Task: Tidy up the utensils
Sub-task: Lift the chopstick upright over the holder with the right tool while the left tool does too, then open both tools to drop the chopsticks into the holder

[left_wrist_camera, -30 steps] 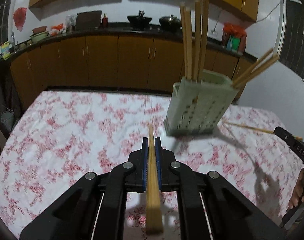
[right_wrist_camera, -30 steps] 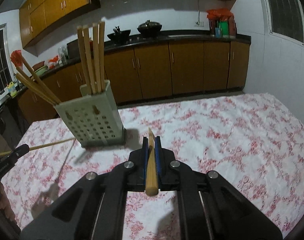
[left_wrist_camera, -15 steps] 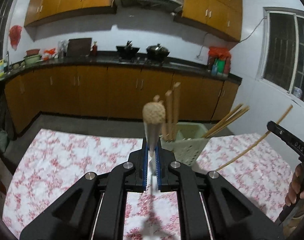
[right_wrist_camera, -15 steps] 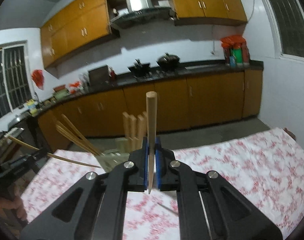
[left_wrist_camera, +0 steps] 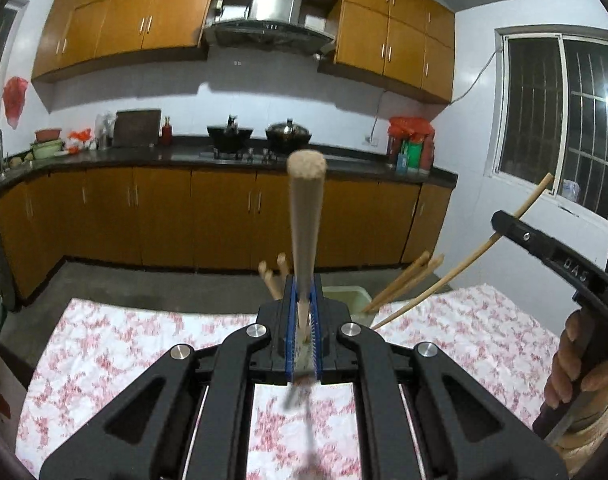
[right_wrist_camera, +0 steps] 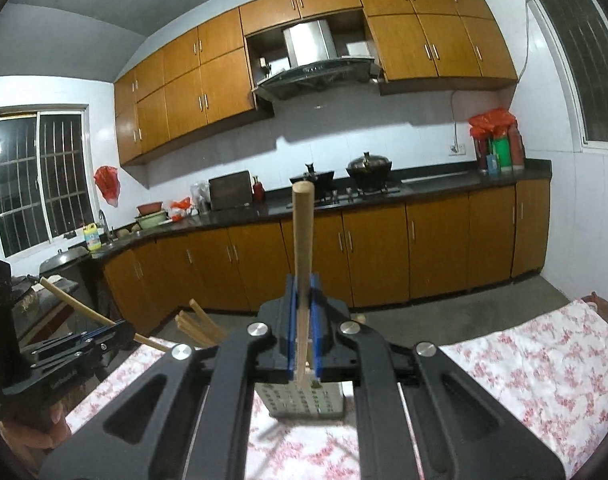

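A wooden chopstick (left_wrist_camera: 304, 240) is clamped upright in the left tool (left_wrist_camera: 303, 344) and another (right_wrist_camera: 302, 276) in the right tool (right_wrist_camera: 303, 344), seemingly for lowering into the green slotted holder (right_wrist_camera: 304, 400) on the bench (right_wrist_camera: 524, 360).

Left gripper (left_wrist_camera: 302, 320) clamped on a chopstick (left_wrist_camera: 306, 224) standing upright — pale holder (left_wrist_camera: 344, 300) behind it, right gripper (left_wrist_camera: 500, 220) off to the side pinching another chopstick (left_wrist_camera: 456, 272).

chopstick (left_wrist_camera: 304, 236): matt wood | holder (right_wrist_camera: 304, 400): perforated plastic | tablecloth (left_wrist_camera: 116, 344): floral cloth
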Action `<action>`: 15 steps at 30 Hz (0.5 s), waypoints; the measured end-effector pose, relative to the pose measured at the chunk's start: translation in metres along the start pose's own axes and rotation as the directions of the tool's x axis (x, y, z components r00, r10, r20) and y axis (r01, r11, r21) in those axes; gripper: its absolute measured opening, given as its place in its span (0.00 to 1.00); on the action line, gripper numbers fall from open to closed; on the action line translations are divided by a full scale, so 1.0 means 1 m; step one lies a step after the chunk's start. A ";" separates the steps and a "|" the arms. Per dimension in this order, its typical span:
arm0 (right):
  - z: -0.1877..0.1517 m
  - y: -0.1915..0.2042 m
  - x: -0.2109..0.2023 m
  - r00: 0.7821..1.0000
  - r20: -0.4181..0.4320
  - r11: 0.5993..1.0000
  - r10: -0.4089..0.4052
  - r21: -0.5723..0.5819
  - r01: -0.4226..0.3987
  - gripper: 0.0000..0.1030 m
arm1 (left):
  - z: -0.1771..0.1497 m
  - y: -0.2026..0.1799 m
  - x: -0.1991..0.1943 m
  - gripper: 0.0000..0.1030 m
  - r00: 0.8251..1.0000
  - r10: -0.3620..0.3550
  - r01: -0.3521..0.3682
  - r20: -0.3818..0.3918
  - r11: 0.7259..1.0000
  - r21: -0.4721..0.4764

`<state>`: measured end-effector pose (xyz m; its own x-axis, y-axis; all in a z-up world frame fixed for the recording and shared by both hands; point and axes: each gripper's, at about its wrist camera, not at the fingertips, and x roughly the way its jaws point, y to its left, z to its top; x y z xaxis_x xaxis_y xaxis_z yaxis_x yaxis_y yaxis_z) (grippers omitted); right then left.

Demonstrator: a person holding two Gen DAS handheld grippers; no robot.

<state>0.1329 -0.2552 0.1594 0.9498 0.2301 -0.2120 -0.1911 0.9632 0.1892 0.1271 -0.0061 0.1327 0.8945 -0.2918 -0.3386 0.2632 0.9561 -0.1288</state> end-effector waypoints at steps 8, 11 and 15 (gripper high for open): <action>0.013 0.009 0.016 0.998 0.056 1.000 -0.014 -0.013 0.014 0.08 | 0.024 -0.017 0.013 0.07 0.998 -0.010 0.008 0.068 0.999 0.037; 0.014 0.009 0.026 0.997 0.068 0.999 -0.027 -0.017 0.028 0.08 | 0.025 -0.021 0.025 0.07 0.999 -0.013 0.011 0.044 0.999 0.045; 0.009 0.004 0.046 0.998 0.037 0.999 -0.041 -0.019 0.042 0.08 | 0.018 -0.022 0.047 0.07 1.000 -0.006 0.007 -0.012 0.998 0.055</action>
<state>0.1782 -0.2420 0.1586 0.9653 0.1853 -0.1843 -0.1561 0.9743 0.1621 0.1702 -0.0405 0.1367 0.8886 -0.2978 -0.3489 0.2886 0.9542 -0.0793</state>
